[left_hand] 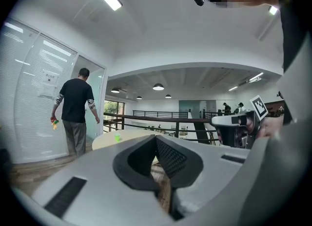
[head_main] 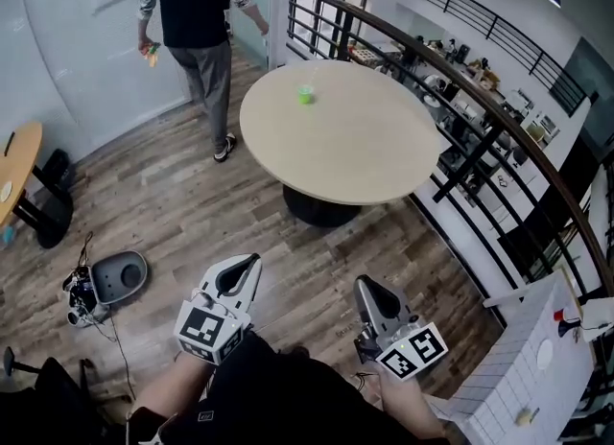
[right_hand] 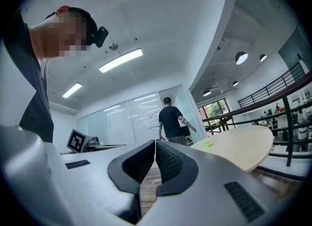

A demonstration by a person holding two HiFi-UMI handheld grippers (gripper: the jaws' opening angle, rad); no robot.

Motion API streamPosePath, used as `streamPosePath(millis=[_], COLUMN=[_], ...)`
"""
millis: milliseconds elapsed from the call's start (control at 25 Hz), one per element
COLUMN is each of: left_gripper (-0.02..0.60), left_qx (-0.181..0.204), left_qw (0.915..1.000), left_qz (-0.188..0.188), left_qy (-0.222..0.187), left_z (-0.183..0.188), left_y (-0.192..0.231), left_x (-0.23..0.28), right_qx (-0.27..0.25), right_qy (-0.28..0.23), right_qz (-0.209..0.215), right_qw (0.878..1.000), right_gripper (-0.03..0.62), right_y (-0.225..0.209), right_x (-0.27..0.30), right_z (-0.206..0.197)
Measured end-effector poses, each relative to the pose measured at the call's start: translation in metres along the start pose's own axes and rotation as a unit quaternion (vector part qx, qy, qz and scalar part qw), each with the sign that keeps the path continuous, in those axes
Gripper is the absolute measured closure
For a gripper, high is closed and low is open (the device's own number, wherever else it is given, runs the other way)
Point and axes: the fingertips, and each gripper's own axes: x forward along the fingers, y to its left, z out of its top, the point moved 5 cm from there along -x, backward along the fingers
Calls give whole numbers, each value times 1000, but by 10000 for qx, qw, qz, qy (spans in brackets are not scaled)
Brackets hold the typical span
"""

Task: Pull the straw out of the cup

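A small green cup (head_main: pixel 305 95) stands on the far half of a round beige table (head_main: pixel 355 146); its straw is too small to make out. Both grippers are held low and near my body, well short of the table, over the wooden floor. My left gripper (head_main: pixel 251 261) is shut with nothing between its jaws, and so is my right gripper (head_main: pixel 363 283). In the left gripper view the cup (left_hand: pixel 117 137) shows far beyond the closed jaw tips (left_hand: pixel 156 138). The right gripper view shows the cup (right_hand: pixel 207 143) far off to the right of its closed tips (right_hand: pixel 155 142).
A person in a black top (head_main: pixel 197 11) walks by the glass wall left of the table. A dark railing (head_main: pixel 460 98) curves behind the table on the right. A grey device with cables (head_main: pixel 110 280) lies on the floor at left. A white cabinet (head_main: pixel 537 366) stands at lower right.
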Motion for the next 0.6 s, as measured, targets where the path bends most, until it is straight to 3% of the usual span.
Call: streamPosePath(millis=[240,600], left_gripper=[574,574], left_qx=[-170,-317], left_qw=[9998,9992], left_qz=[121,246], left_qy=[64,38], left_z=[-10,-15], left_y=[-15,28], left_x=[8,58], right_qx=[125,161], right_qy=[152,303], right_qz=[164,39], right_qw=[9997,9994], right_gripper=[571,571], right_y=[-14,-56], right_x=[-10,25], right_z=[-5,-5])
